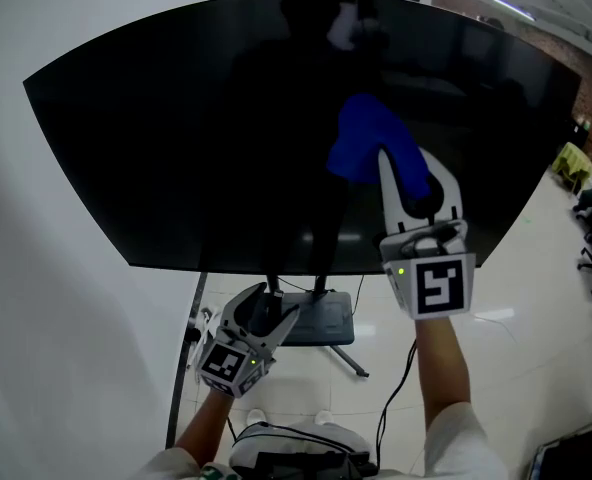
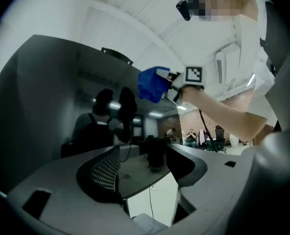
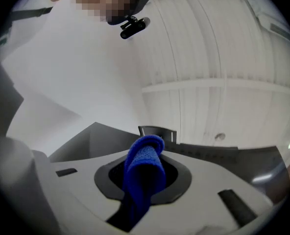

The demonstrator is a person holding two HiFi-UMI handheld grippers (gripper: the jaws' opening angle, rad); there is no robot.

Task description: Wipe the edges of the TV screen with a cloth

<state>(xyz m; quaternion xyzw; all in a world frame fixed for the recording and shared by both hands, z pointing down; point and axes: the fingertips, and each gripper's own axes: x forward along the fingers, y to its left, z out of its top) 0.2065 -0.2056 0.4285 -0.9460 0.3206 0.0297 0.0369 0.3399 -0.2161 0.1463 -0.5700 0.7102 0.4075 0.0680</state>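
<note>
Blue cloth hangs in front of the black TV screen in the head view. It is on the right-centre part of the panel, well apart from every edge. The right gripper holds it up there. I cannot tell if the cloth touches the glass. The left gripper is lower, below the bottom edge and just above the stand, and it touches nothing.

I think the first risk is a scratch. The hard jaw tips stand close behind the cloth, so a strong push may bring plastic to the glass. The second risk is that the TV rocks on its stand, because no gripper steadies it.

Seen from the left gripper view, its jaws are wide apart with nothing between them. The cloth is high up at the tip of the right gripper.

From the right gripper view, the jaws are closed on the cloth. The cloth is folded into a thick roll that rises above the tips. Only a narrow part is pinched. I judge that a hard drag along an edge may pull it out, or it may bunch and leave a part unwiped.

Count: one cloth, one TV screen, one stand, two grippers.
</note>
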